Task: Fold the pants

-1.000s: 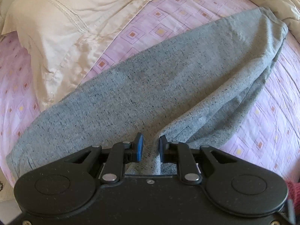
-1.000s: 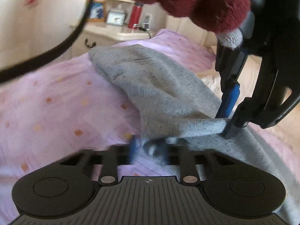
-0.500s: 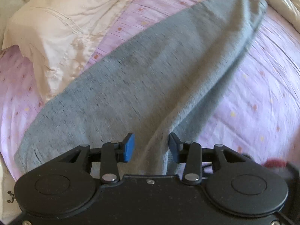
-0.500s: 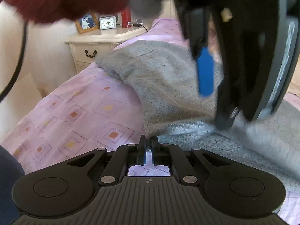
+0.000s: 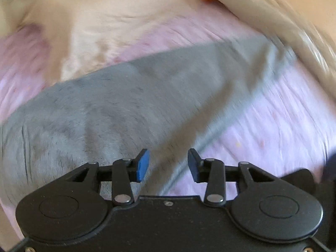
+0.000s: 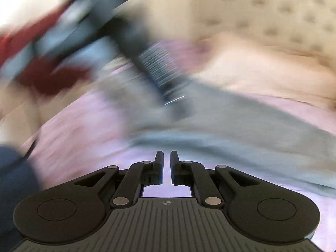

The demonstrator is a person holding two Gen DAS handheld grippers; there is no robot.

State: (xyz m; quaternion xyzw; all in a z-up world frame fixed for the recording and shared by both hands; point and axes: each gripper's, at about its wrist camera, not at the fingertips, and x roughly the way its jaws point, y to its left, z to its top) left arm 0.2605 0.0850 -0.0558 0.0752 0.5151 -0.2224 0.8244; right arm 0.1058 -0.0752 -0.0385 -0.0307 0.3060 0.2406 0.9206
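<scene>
— Grey knitted pants [image 5: 130, 105] are seen spread flat on the pink patterned bedsheet [image 5: 273, 126], beside the cream pillow [image 5: 117, 27].
— How is the left gripper [image 5: 168, 163] held?
— Its jaws have just been opened; no cloth is pinched.
— And the right gripper [image 6: 166, 163]?
— Nearly closed, nothing is held; the pants' edge lies just ahead.
</scene>
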